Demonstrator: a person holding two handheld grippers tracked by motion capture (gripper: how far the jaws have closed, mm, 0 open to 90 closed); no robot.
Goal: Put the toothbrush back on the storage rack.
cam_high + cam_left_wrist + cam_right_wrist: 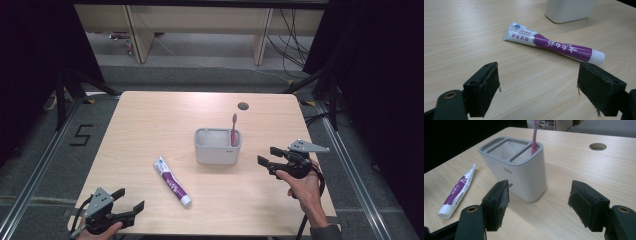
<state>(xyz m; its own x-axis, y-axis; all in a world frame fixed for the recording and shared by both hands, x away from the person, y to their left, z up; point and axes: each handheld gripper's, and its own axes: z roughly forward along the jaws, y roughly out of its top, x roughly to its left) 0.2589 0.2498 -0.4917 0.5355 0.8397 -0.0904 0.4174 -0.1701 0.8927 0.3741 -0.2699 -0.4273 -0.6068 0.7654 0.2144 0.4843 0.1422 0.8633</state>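
Toothbrush (233, 127) stands in the right slot of the grey holder (217, 152) mid-table, toothpaste tube (172, 181) lying toward the near edge. Right gripper (267, 156) sits by the right edge and left gripper (129, 200) at the near-left corner, both with jaws spread and empty.

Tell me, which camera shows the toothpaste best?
The left gripper view: the toothpaste lies close ahead, whole, its print sharp. The high view shows it small on the table; the right gripper view shows it off to one side.

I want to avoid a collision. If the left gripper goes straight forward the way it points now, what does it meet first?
Most likely the toothpaste tube, lying flat on the table just ahead of the open left gripper. The white holder stands farther behind it. Depth is hard to judge.
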